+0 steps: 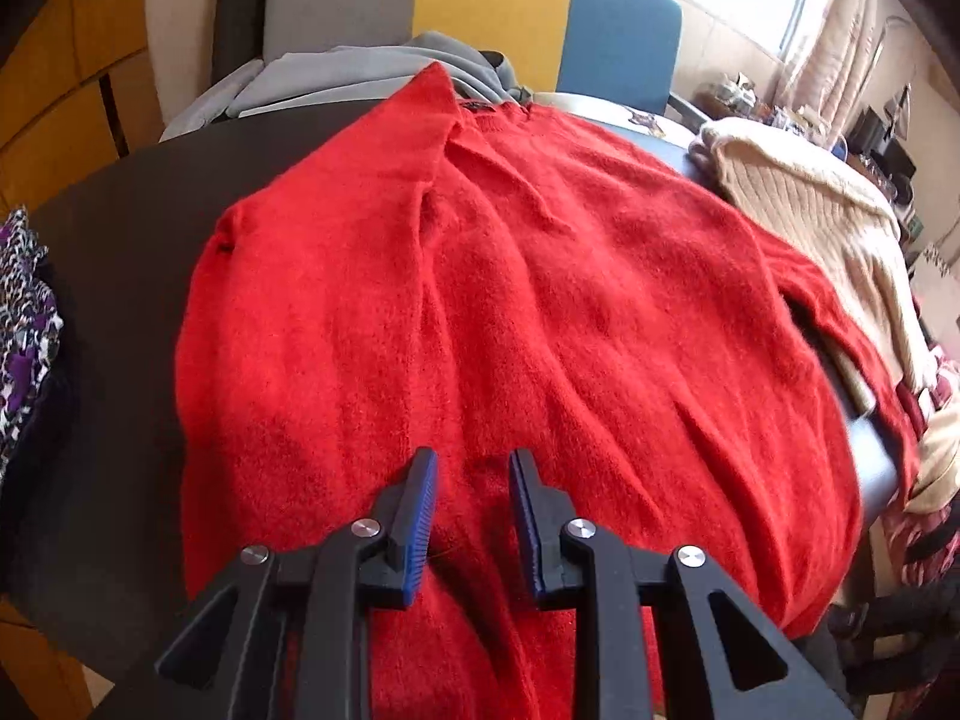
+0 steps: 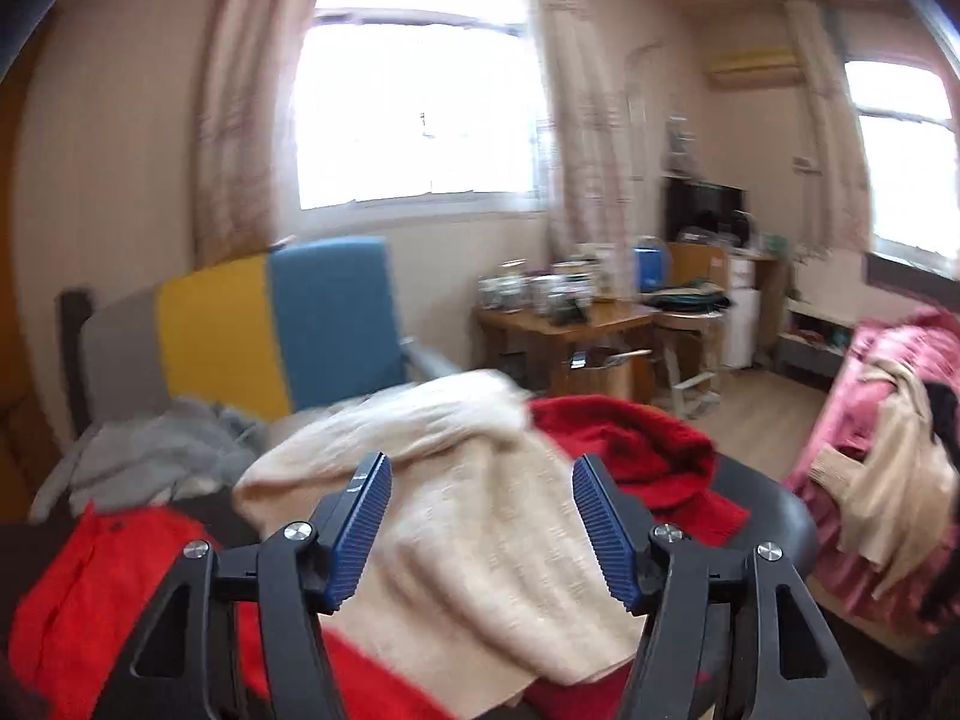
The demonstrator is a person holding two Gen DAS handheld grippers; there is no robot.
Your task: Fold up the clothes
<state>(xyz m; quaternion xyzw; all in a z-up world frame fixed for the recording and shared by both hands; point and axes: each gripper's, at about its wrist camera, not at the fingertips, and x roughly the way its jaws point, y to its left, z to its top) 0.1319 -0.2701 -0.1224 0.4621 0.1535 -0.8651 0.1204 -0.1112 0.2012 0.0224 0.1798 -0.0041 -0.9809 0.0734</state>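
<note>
Dark round table (image 1: 120, 228): red sweater (image 1: 510, 300) spread flat, cream knit (image 1: 798, 204) beside.

**Colours on and around the table**

The sweater (image 1: 480, 312) spread on the dark table (image 1: 138, 192) is solid bright red. Beside it lies a cream ribbed knit (image 1: 804, 204); a plain grey garment (image 1: 360, 69) sits behind. At the table's edge, a cloth (image 1: 27, 312) is printed in purple, black and white. The chair (image 2: 252, 330) has grey, yellow and blue panels. Each black tool (image 1: 471, 510) has blue ribbed pads (image 2: 606, 534). A pink blanket (image 2: 900, 360) covers the bed.
</note>
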